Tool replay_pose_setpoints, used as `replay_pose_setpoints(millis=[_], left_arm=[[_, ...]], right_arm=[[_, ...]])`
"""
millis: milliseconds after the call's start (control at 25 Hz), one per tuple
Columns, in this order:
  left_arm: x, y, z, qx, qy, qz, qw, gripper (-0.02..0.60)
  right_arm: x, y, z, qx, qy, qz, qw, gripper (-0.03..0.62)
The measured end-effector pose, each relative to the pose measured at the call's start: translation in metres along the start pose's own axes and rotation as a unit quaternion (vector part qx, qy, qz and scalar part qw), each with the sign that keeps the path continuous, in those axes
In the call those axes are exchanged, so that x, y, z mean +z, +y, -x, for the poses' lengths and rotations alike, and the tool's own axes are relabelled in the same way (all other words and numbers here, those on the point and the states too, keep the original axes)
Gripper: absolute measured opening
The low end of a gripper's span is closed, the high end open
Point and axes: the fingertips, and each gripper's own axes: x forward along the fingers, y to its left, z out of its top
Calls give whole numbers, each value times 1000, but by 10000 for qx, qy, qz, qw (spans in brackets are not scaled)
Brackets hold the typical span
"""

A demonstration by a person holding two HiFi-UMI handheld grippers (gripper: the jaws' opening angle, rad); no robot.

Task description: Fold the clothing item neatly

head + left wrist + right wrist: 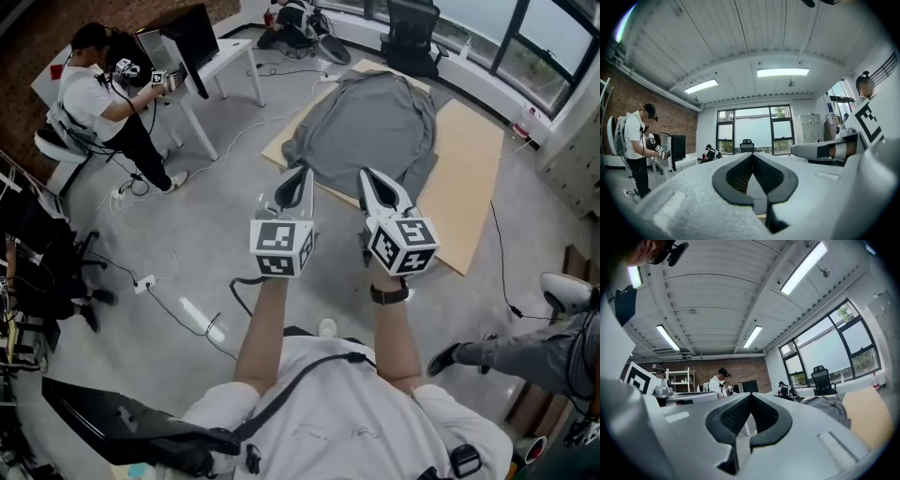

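A grey garment lies spread on a tan board on the floor; a piece of the garment shows low at the right of the right gripper view. My left gripper is held level in front of me, short of the garment's near hem, shut and empty. Beside it, my right gripper is also level, shut, with nothing in it. In the left gripper view the left gripper has its jaws closed tip to tip. The right gripper looks the same in its own view.
A person stands at a white desk with a monitor at the far left. Cables and a power strip lie on the floor near me. Another person's leg and shoe are at the right. An office chair stands by the windows.
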Motion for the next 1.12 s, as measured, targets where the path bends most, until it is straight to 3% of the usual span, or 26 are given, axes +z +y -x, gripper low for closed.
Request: replay_pose_setpoints(millis=[520, 880, 1120], left_arm=[[-44, -31, -125, -902, 372, 136, 9951, 2], [-26, -25, -256, -1678, 162, 213, 9854, 2], [-20, -18, -318, -2134, 125, 181, 9767, 2]], right_arm=[[-34, -109, -27, -819, 350, -293, 9956, 2], [-6, -189, -88, -1615, 198, -44, 9867, 2], [3, -223, -133, -1982, 193, 15, 9800, 2]])
